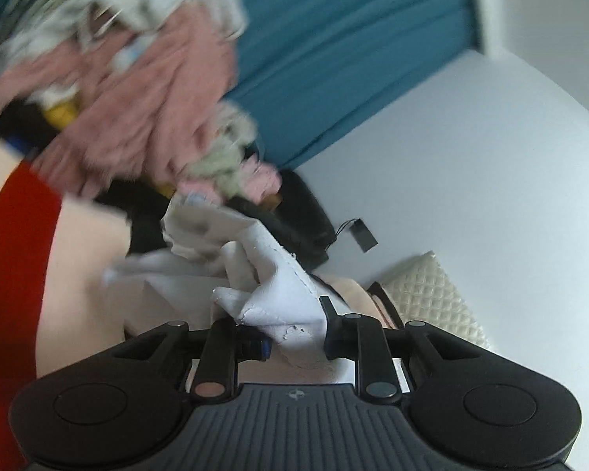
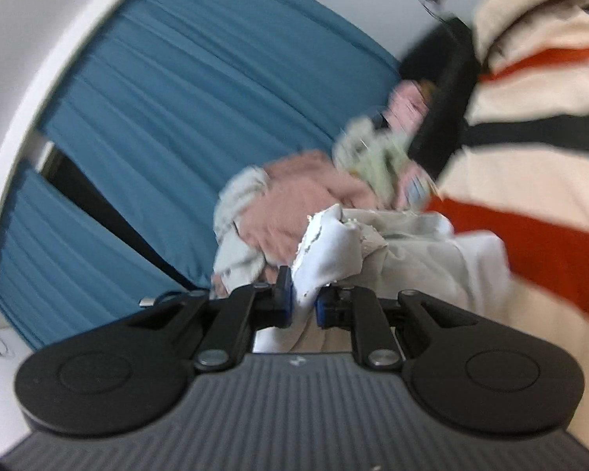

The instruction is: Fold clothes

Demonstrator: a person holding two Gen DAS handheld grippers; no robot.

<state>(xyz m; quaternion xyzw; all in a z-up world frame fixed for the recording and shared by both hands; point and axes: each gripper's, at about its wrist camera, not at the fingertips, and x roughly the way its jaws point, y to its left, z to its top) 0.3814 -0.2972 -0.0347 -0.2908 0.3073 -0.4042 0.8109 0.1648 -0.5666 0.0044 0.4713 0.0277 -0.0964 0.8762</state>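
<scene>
White garment (image 1: 278,294) hung bunched between both tongs, left gripper (image 1: 294,343) and right gripper (image 2: 303,304) each closed on a portion of it, fabric extending forward toward the clothes pile (image 1: 137,90).

Matte black left tongs (image 1: 294,343) and right tongs (image 2: 303,306) — ribbed grey housing, round black caps either side, silver pivot screws, one copper-toned on the left pair, blue pads at the fingers (image 2: 286,298). Small pale emblem mid-housing. Striped top (image 2: 538,180) — cream, orange-red, black bands.
</scene>
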